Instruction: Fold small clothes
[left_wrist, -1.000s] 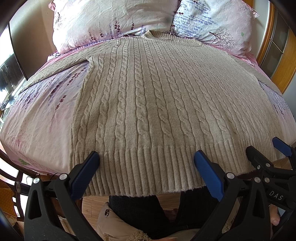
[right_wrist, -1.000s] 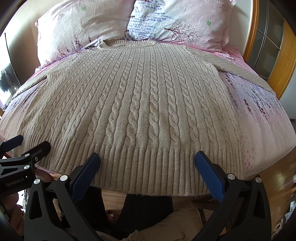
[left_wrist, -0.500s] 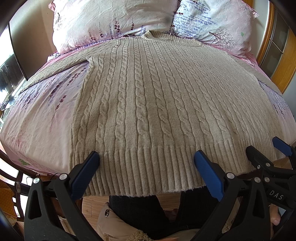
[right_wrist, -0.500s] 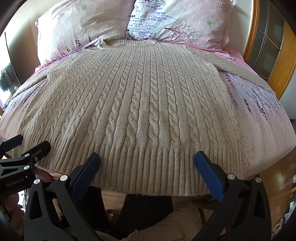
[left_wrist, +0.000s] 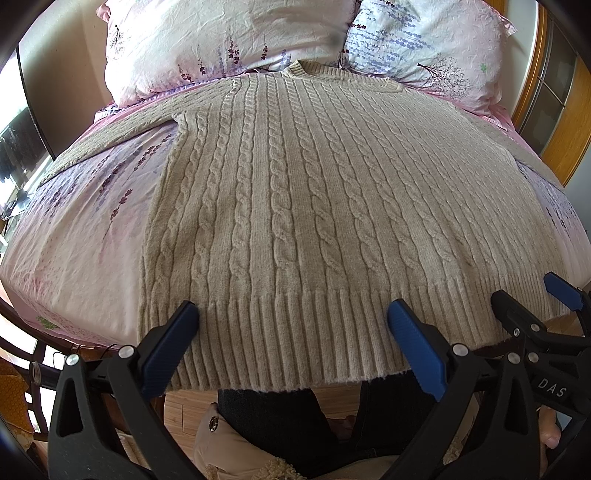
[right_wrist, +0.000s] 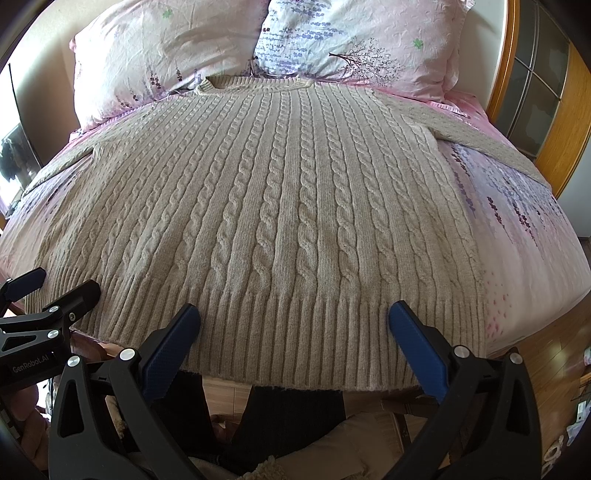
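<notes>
A beige cable-knit sweater (left_wrist: 314, 206) lies flat, front up, on the bed, collar toward the pillows, sleeves spread to both sides; it also shows in the right wrist view (right_wrist: 280, 206). Its ribbed hem (left_wrist: 295, 339) hangs at the near bed edge. My left gripper (left_wrist: 291, 314) is open and empty, hovering over the hem's left part. My right gripper (right_wrist: 293, 315) is open and empty over the hem's right part. Each gripper shows at the edge of the other's view: the right gripper (left_wrist: 532, 299) and the left gripper (right_wrist: 61, 284).
The bed has a pink floral sheet (left_wrist: 81, 229). Two floral pillows (right_wrist: 354, 40) lean at the head. A wooden headboard frame (right_wrist: 532, 96) stands at the right. A person's dark-trousered legs (left_wrist: 280, 424) and wooden floor (right_wrist: 546, 354) are below the bed edge.
</notes>
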